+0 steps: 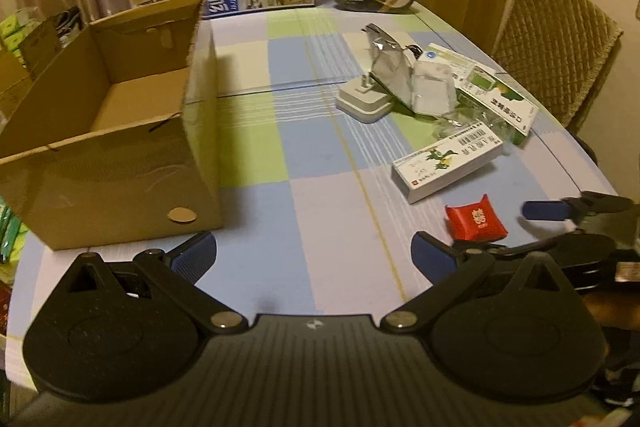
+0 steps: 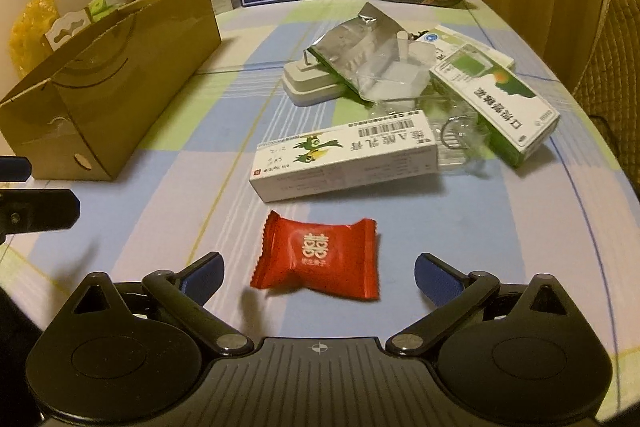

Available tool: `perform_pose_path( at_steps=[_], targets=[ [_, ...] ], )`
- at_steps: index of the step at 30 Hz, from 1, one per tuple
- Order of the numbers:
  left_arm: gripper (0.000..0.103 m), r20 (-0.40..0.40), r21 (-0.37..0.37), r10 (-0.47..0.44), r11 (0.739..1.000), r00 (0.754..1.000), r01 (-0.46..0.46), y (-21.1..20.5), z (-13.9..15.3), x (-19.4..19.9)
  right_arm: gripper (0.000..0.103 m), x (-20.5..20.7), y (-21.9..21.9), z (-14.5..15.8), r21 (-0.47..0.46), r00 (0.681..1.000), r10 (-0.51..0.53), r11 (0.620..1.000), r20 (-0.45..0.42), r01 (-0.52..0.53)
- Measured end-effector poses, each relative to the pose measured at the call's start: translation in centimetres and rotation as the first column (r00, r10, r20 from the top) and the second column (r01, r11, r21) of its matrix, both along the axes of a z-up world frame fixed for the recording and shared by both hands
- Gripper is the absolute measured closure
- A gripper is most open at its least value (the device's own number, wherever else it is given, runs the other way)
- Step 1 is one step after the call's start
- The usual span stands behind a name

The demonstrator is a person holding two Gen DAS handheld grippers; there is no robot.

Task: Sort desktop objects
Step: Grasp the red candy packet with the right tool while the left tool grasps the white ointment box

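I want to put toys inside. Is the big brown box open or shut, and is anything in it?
Open. The box has its flaps up, and the part of its floor that shows is bare. The near corner is hidden, so cannot tell there.

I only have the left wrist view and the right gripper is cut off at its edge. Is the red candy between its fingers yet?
Observer: Nearly. The red candy lies just ahead of the right gripper, centred on the gap, pads clear of it.
Operator: Jaws wide enough?
Observer: Yes, open wider than the wrapper.
Operator: Anything crowding it?
Observer: The white medicine box lies just beyond it, not touching.
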State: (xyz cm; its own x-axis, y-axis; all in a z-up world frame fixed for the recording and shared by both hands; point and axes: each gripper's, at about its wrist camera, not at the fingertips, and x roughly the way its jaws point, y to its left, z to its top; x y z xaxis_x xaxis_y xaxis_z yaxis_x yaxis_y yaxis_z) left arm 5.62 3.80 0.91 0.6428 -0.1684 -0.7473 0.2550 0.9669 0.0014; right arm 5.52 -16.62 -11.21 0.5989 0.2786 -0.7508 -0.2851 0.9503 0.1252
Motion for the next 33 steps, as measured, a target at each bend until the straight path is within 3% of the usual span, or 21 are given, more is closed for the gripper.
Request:
perform_pose_path(
  at_steps=[9, 17, 23, 27, 33],
  targets=[
    [0.001, -0.016, -0.011, -0.048, 0.999, 0.999, 0.048, -0.9, -0.7, 1.2, 0.025, 0.3, 0.0, -0.6, -0.041, 1.0, 0.01, 0.999, 0.029, -0.009],
    [0.001, 0.0, -0.019, -0.122, 0.992, 0.993, 0.122, -2.3, -0.8, 2.1, 0.054, 0.3, -0.6, -0.3, -0.046, 0.999, 0.036, 0.998, 0.033, -0.034],
    [0.001, 0.031, 0.018, -0.207, 0.978, 0.978, 0.206, -4.0, -0.7, 2.4, 0.061, 0.2, -2.4, 0.3, -0.039, 0.999, 0.009, 0.999, 0.04, -0.007],
    [0.001, 0.047, 0.058, -0.289, 0.956, 0.956, 0.286, -5.6, -0.8, 3.1, 0.067, 0.0, -4.0, 0.9, -0.058, 0.998, -0.02, 0.998, 0.055, 0.023],
    [0.002, 0.078, 0.101, -0.439, 0.897, 0.895, 0.431, -8.5, -1.5, 4.5, 0.067, 0.6, -7.1, 1.0, -0.043, 0.994, -0.096, 0.994, 0.05, 0.099]
  ],
)
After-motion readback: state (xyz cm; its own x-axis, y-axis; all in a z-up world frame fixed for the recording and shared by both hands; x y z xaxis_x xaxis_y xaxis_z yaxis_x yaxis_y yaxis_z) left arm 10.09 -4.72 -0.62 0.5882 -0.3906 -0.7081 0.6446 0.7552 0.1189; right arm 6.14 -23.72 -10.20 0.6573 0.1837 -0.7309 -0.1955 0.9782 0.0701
